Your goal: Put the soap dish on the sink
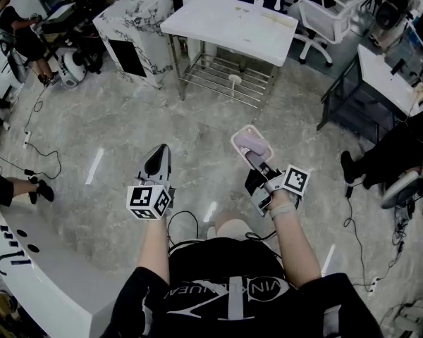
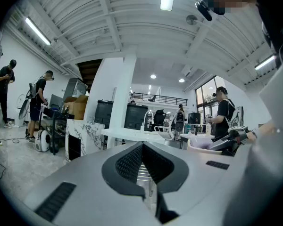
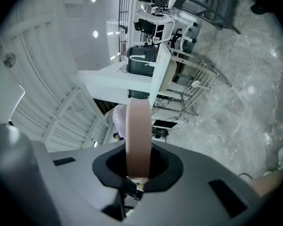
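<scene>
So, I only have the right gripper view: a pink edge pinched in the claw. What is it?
Observer: The head view shows it whole: a soap dish, a shallow tray that the right claw grips by its near rim.
Operator: And the left claw?
Observer: The left claw is shut with nothing in it, raised beside the right one.
Operator: What's under the dish?
Observer: Only the marbled floor; the white counter stands ahead of it.

The soap dish (image 1: 252, 144) is pale pink, the sink (image 1: 229, 23) white, the floor (image 1: 113, 118) grey-marbled, the cabinet (image 1: 137, 16) black-veined white.
</scene>
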`<state>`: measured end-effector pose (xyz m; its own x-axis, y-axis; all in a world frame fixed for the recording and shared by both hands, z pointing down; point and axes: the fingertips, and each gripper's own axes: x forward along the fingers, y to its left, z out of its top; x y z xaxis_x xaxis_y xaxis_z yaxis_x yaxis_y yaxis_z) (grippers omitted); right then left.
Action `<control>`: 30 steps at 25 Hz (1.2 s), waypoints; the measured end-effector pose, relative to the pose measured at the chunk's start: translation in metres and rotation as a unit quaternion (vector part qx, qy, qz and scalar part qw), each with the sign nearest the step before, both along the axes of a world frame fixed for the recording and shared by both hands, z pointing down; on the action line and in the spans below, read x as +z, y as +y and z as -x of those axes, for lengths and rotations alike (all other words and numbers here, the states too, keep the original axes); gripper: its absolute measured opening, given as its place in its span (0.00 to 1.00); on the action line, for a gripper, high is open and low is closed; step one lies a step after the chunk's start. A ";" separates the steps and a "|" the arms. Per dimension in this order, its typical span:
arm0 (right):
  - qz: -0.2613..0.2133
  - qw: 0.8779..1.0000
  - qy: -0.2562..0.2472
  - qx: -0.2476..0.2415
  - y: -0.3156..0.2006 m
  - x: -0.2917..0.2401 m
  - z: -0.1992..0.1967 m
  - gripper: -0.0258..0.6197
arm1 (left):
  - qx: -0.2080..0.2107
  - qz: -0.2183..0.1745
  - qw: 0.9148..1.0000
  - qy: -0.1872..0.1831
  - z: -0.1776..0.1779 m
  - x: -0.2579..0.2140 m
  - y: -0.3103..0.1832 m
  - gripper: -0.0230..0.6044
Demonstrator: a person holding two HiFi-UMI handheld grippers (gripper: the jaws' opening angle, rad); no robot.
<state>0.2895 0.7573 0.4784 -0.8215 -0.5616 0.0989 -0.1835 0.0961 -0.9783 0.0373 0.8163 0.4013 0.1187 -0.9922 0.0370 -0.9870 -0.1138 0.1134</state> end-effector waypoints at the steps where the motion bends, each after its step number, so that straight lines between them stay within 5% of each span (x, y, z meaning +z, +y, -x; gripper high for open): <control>1: 0.002 1.000 -0.001 0.001 -0.001 0.000 0.002 0.12 | 0.000 0.000 1.000 0.001 0.001 -0.001 -0.001 0.06; 14: 0.004 1.000 0.000 0.000 -0.072 0.011 0.037 0.12 | -0.005 0.001 1.000 -0.007 0.030 0.003 -0.064 0.06; 30: 0.026 0.999 0.016 -0.009 -0.234 0.010 0.081 0.12 | 0.001 0.022 1.000 0.002 0.070 0.000 -0.241 0.06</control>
